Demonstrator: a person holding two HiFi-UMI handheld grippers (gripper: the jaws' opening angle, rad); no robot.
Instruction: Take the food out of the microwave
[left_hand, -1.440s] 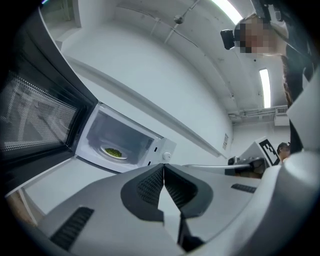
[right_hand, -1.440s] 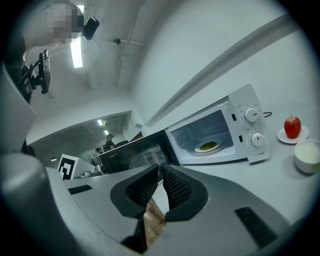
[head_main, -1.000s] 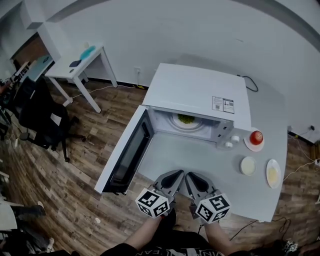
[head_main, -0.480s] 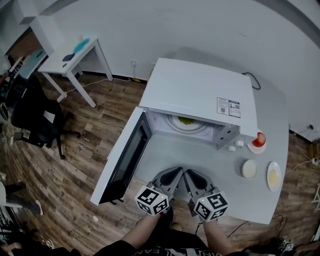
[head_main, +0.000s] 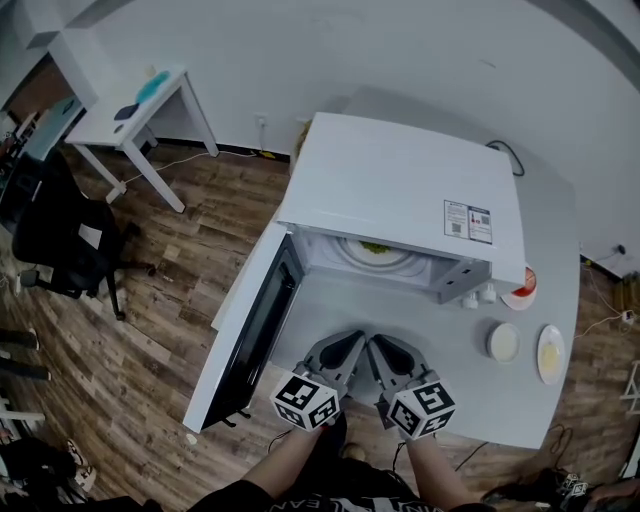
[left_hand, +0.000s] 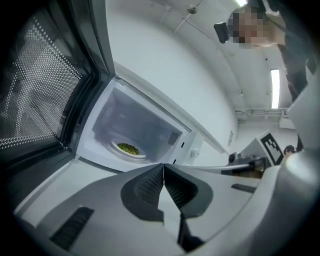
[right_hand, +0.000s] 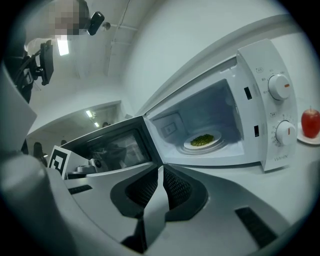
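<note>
The grey table (head_main: 340, 305) carries a white microwave (head_main: 400, 195) toward its far edge. The microwave's door (head_main: 250, 325) hangs wide open, out beyond the table's left edge. Over the near edge, side by side, the left gripper (head_main: 347, 348) and the right gripper (head_main: 384, 350) both point at the open front. Each has its jaws pressed together with nothing between them, and both are well short of the opening.

Deep inside the microwave sits a shallow white plate (right_hand: 202, 141) with a low heap of green food (right_hand: 202, 139) in its middle. The plate looks rigid and glazed, so it is likely slick. It seems light enough for one gripper but breakable, and it may be warm. The food looks loose, so any tilt could spill it.

The best hold is probably the bare near rim, pinched top and bottom, with the plate kept level as it comes out. The second gripper could steady the opposite rim.
</note>
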